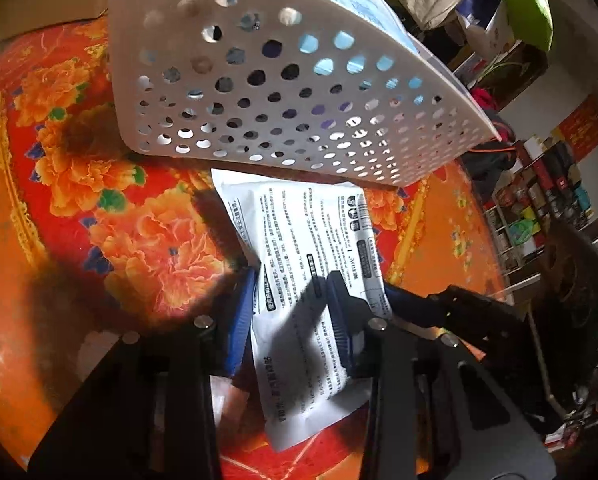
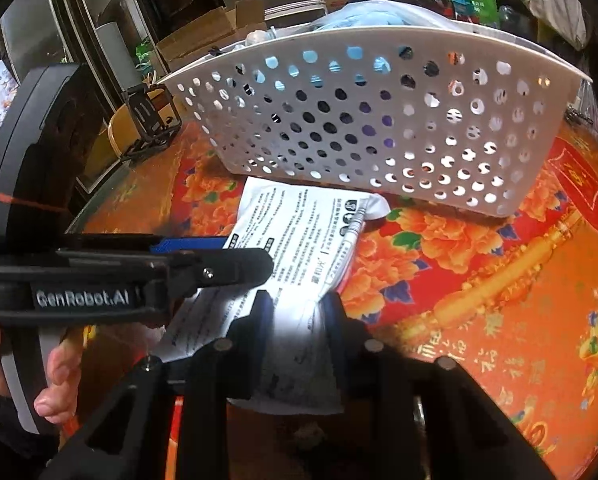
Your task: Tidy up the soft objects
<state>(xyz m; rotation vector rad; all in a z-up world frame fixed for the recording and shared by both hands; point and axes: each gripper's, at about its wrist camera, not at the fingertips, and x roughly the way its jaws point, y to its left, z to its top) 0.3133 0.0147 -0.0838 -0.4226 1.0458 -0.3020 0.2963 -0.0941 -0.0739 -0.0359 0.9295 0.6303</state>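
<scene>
White printed pouch flat on floral tablecloth, just before perforated white basket. Left gripper jaws straddle pouch, gap visible: grip unclear. Right gripper clenched on pouch near edge.

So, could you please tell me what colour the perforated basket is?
White, its wall dotted with round holes; the basket shows best in the right wrist view.

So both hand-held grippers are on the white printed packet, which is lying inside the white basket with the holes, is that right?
Not quite. The left hand-held gripper and the right hand-held gripper are both on the packet, but it lies on the red flowered tablecloth in front of the basket, not inside it. The right wrist view shows this.
</scene>
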